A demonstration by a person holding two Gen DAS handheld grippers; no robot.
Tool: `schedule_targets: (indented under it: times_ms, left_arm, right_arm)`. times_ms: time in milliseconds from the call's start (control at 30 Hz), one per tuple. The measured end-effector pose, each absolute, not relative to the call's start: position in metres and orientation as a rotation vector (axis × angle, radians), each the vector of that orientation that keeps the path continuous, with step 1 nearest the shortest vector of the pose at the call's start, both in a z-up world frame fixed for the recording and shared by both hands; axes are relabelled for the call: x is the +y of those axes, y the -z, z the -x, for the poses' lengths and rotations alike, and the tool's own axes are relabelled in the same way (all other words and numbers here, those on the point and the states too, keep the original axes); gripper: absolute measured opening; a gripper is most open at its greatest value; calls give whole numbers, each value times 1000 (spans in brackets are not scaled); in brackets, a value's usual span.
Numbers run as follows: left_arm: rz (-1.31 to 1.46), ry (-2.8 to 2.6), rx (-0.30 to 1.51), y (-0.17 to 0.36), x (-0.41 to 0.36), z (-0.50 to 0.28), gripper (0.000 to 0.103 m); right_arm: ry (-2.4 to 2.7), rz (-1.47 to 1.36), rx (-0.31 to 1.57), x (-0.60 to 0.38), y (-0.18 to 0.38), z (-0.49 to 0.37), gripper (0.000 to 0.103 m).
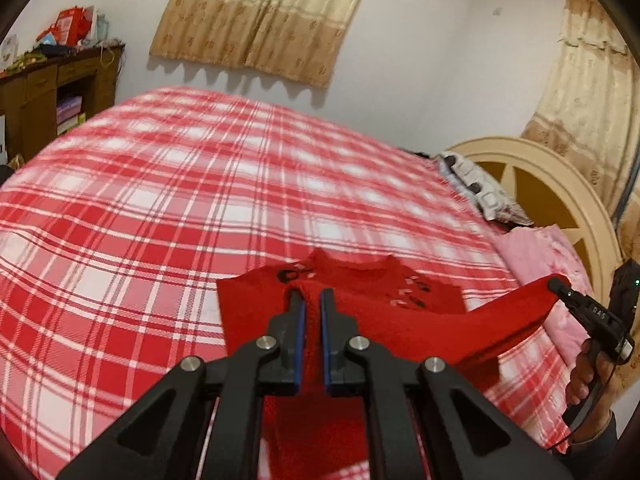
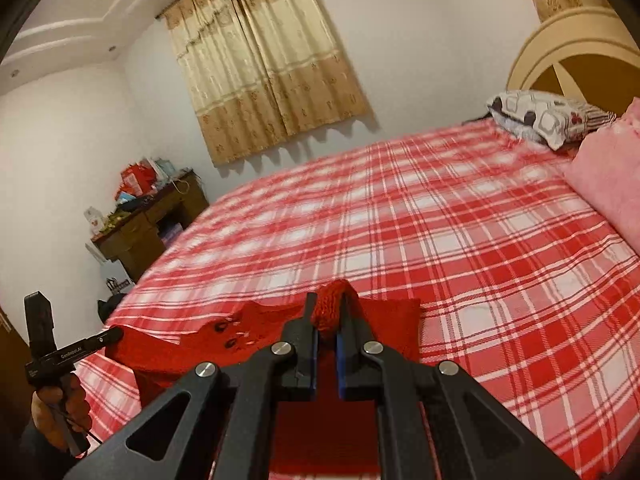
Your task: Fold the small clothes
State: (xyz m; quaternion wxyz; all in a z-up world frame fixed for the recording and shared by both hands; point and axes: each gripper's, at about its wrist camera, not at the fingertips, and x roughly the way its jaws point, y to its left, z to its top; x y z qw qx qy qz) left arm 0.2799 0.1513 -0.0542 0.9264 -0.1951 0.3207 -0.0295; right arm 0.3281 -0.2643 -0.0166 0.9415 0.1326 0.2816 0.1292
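Note:
A small red knitted sweater (image 1: 384, 300) with black and white diamond marks hangs stretched between both grippers above the red plaid bed (image 1: 180, 200). My left gripper (image 1: 311, 295) is shut on one edge of the knit, which bunches between its blue pads. In the same view the right gripper (image 1: 560, 286) pinches the other end at the right, held by a hand (image 1: 584, 376). In the right wrist view my right gripper (image 2: 329, 308) is shut on a bunched fold of the sweater (image 2: 280, 328). The left gripper (image 2: 114, 336) grips the far left corner there.
The plaid bed (image 2: 440, 220) fills the middle. A patterned pillow (image 2: 548, 118) and a pink blanket (image 2: 608, 176) lie by the cream headboard (image 1: 532, 184). A dark wooden desk (image 2: 148, 228) with clutter stands by the wall under a beige curtain (image 2: 264, 60).

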Motion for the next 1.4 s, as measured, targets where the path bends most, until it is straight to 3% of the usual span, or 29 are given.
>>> schedule_targets:
  times_ms: [300, 400, 467, 533, 567, 633, 800, 967, 1100, 1233, 1400]
  left_arm:
    - [408, 35, 798, 119, 158, -343, 7]
    - [391, 7, 803, 128, 161, -349, 14]
    - [384, -23, 774, 124, 166, -343, 14]
    - [341, -45, 743, 117, 167, -332, 22]
    - [302, -50, 733, 113, 165, -320, 26]
    - [226, -76, 722, 111, 161, -307, 47]
    - [18, -47, 776, 119, 126, -288, 68]
    - [-138, -122, 795, 127, 104, -319, 70]
    - [-12, -233, 763, 111, 137, -336, 69]
    - [35, -242, 762, 107, 152, -318, 69]
    - [156, -151, 769, 111, 152, -266, 69]
  right_arm:
    - [-190, -283, 721, -259, 86, -410, 6]
    - [-155, -265, 775, -257, 107, -432, 8]
    - [-113, -217, 788, -253, 114, -438, 20]
    - [-84, -138, 790, -243, 114, -433, 54]
    - [-96, -114, 796, -239, 114, -429, 57]
    - [-120, -34, 818, -223, 116, -417, 57]
    - [-156, 217, 994, -174, 147, -412, 58]
    - [-78, 253, 959, -162, 142, -455, 58]
    - [-35, 123, 869, -183, 112, -461, 59]
    - [-50, 174, 887, -189, 119, -438, 60]
    - [-117, 20, 904, -225, 123, -394, 60]
